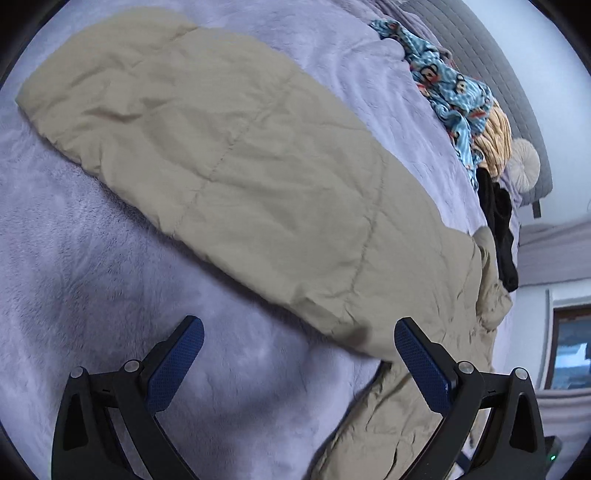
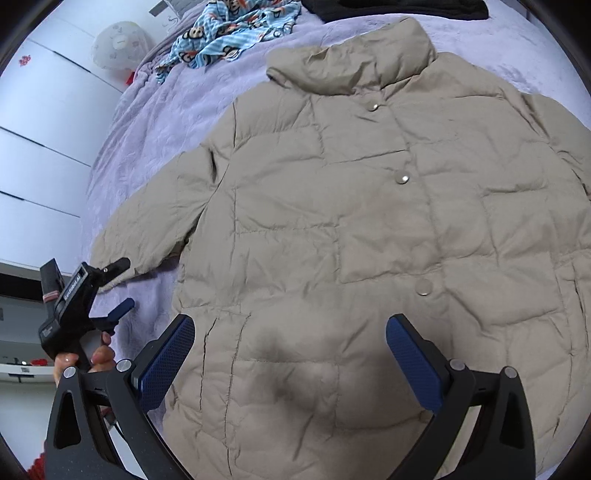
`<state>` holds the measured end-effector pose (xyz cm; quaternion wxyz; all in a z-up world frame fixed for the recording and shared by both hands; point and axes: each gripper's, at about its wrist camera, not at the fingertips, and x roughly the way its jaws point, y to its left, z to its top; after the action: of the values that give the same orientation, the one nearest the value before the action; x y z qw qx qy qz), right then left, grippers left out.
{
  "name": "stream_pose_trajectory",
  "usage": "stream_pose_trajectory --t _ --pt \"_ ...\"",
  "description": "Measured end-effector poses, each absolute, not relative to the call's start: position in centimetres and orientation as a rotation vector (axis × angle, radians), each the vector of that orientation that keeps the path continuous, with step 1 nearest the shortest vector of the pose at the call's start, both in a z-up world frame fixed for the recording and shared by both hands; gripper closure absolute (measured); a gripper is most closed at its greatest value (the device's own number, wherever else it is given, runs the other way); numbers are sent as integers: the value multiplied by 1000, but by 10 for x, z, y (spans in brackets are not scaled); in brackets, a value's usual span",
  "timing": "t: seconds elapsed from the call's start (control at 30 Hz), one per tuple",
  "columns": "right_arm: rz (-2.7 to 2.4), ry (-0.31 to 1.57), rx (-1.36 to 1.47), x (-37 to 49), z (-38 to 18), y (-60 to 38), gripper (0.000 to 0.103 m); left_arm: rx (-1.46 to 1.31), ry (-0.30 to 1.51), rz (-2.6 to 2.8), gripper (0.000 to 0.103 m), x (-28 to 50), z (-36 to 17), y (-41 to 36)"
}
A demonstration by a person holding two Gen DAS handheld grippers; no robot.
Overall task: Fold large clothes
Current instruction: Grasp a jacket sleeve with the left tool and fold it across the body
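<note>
A beige quilted puffer jacket (image 2: 351, 229) lies flat, front up and snapped shut, on a lilac plush blanket (image 2: 155, 125). In the left wrist view its sleeve (image 1: 229, 162) stretches across the blanket (image 1: 74, 277). My left gripper (image 1: 299, 343) is open and empty, just above the sleeve's near end. It also shows in the right wrist view (image 2: 123, 286) at the cuff, open. My right gripper (image 2: 290, 343) is open and empty above the jacket's lower front, near a pocket seam (image 2: 207, 332).
A blue cartoon-print garment (image 2: 229, 29) and a black garment (image 2: 399, 7) lie at the head of the bed. A grey headboard (image 1: 491, 55) and a round cushion (image 1: 524, 164) are there too. White wardrobe doors (image 2: 37, 147) stand to the left.
</note>
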<state>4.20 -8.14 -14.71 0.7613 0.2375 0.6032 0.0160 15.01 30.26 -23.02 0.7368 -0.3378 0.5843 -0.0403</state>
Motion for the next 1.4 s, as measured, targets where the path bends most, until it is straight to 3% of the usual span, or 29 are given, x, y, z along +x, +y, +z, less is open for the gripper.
stream_pose_trajectory --t 0.37,0.4,0.43,0.47,0.5,0.53,0.6,0.67,0.7,0.73,0.77,0.8,1.13,1.4 --pt "67 1272 506 74 -164 -57 0 -717 1107 20 1 219 -235 354" --pt "68 1265 506 79 -165 -56 0 -702 1101 39 16 222 -236 357" --pt "70 1259 507 83 -165 -54 0 -687 1108 57 41 227 -238 359" --pt "74 1251 507 87 -165 -52 0 -667 1133 71 52 232 -242 361" --pt "80 1242 504 92 -165 -50 0 -654 1139 72 71 234 -243 363" --pt "83 1234 499 98 -164 -47 0 -650 1129 65 84 234 -242 365" --pt "84 1216 489 106 -163 -41 0 -617 1103 51 93 231 -230 368" --pt "81 1189 491 117 -160 -34 2 -539 1052 36 94 226 -207 366" --pt "93 1172 500 124 -159 -30 16 -502 1028 26 94 223 -197 364" --pt "103 1168 504 132 -159 -26 31 -466 1006 14 94 221 -186 360" --pt "114 1175 509 138 -162 -21 69 -424 983 1 94 220 -175 356" --pt "134 1186 534 147 -167 -17 85 -387 958 -14 94 218 -164 350" --pt "261 1261 614 178 -229 33 87 -133 768 -239 94 199 -74 266" --pt "351 1261 748 160 -223 -15 87 18 694 -504 94 176 -28 104"
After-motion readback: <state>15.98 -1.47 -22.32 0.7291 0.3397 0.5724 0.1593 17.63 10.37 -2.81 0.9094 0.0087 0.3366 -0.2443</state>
